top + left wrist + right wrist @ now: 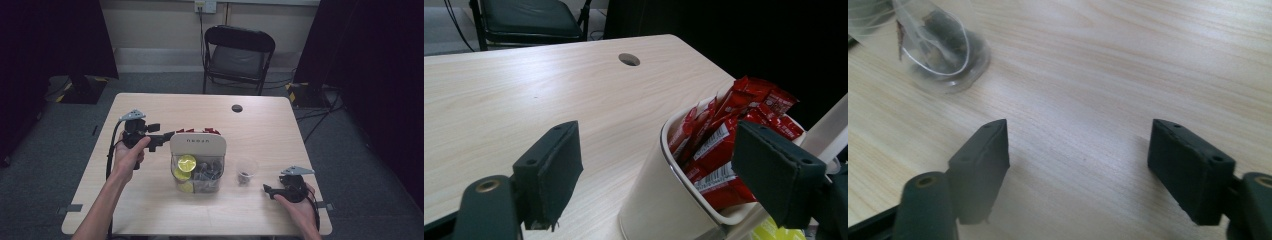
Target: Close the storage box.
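Observation:
A white organiser [198, 146] stands mid-table, with red sachets [211, 131] in its back compartment and yellow discs [186, 163] and dark pods [207, 170] in its clear front bins. My left gripper [166, 136] hangs open beside the organiser's left rear corner. In the left gripper view the left gripper [659, 165] is spread wide over the white rim [665, 145] and the red sachets [729, 135]. A clear cup [246, 170] with something dark inside stands right of the organiser. My right gripper [267, 190] rests low and open, nothing held, with the cup [943, 47] ahead of it.
A round cable hole [237, 108] sits near the table's far edge. A black folding chair [237, 56] stands behind the table. Bare wood [145, 205] lies in front of the organiser and along the right side [280, 145].

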Available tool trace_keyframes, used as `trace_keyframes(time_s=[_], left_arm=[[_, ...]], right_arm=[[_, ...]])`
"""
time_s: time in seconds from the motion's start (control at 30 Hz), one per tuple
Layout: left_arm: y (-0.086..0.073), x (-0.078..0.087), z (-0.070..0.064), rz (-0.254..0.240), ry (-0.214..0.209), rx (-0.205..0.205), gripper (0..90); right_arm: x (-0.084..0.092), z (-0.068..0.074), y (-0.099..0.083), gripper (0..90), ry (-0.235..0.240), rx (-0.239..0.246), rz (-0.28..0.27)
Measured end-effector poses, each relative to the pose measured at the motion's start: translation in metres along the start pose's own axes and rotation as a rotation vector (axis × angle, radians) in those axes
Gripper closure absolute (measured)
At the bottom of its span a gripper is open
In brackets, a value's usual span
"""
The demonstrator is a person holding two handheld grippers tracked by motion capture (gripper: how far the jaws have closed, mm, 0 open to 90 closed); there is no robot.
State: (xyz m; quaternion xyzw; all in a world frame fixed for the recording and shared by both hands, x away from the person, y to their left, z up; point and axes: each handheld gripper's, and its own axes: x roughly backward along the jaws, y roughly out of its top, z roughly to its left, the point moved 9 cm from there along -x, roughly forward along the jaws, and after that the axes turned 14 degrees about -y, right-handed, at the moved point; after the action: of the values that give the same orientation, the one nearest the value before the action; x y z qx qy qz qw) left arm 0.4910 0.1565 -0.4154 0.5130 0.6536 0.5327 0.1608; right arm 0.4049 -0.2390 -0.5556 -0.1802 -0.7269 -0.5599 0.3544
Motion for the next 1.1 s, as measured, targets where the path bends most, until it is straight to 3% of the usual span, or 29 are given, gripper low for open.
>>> trace_keyframes(time_s=[0.17,0.4,1.1], left_arm=[[0.000,0.001,-0.003,0.000,-0.007,-0.004,19.8],[0.000,-0.001,-0.007,0.010,-0.022,-0.011,19.8],[-0.013,0.002,-0.021,0.061,-0.044,-0.036,19.3]], right_arm=[[-0.005,-0.001,0.000,17.4,-0.045,0.033,-0.028],[-0.006,0.000,-0.002,14.3,-0.041,0.026,-0.076],[-0.006,0.000,-0.002,14.2,-0.045,0.024,-0.074]])
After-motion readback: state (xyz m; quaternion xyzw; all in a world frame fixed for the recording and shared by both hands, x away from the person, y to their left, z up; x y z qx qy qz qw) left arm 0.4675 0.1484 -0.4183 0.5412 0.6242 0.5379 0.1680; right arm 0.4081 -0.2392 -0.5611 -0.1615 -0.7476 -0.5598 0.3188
